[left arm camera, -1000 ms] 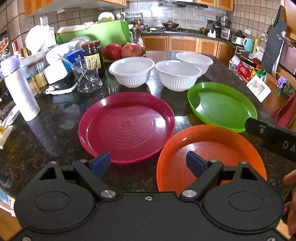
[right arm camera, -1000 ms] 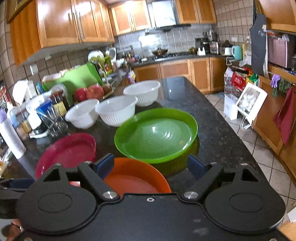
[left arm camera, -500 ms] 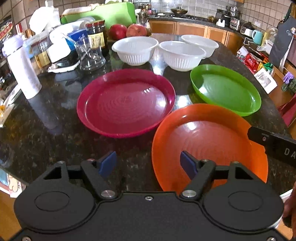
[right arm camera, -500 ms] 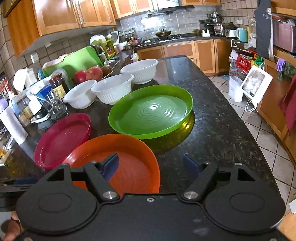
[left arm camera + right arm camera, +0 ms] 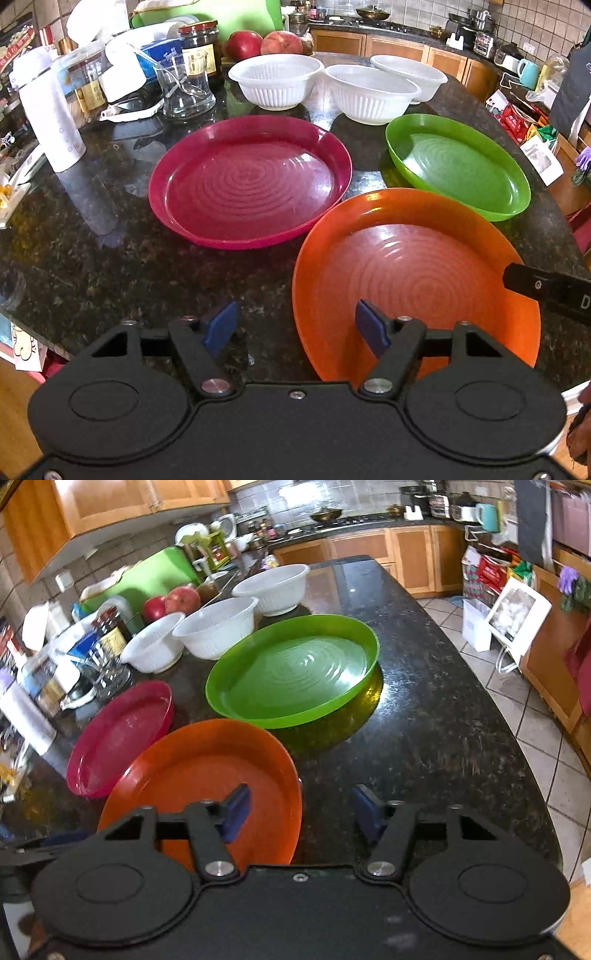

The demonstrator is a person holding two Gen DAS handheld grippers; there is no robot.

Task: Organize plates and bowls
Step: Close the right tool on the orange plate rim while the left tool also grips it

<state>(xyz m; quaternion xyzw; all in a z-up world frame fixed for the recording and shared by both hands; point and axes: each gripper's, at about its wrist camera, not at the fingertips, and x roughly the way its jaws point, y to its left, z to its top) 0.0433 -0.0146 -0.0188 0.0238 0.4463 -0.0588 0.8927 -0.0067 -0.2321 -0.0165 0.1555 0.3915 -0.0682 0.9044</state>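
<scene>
An orange plate (image 5: 413, 273) lies nearest on the dark granite counter (image 5: 92, 258), with a magenta plate (image 5: 247, 181) to its left and a green plate (image 5: 458, 166) behind it. Three white ribbed bowls (image 5: 277, 83) stand in a row at the back. My left gripper (image 5: 295, 325) is open, its jaws straddling the orange plate's near left rim. My right gripper (image 5: 301, 808) is open, its jaws straddling the orange plate's (image 5: 207, 775) right rim; the green plate (image 5: 295, 668) and magenta plate (image 5: 122, 734) lie beyond. The right gripper's body (image 5: 550, 291) shows at the left view's right edge.
Clutter fills the counter's left side: a white bottle (image 5: 51, 122), a glass jug (image 5: 184, 88), a dark jar (image 5: 201, 51), apples (image 5: 258, 42) and a green cutting board (image 5: 147, 579). The counter edge drops to a tiled floor (image 5: 524, 709) on the right.
Both grippers have moved forward and down toward the orange plate, so the plates look larger and nearer. Both stayed open.
</scene>
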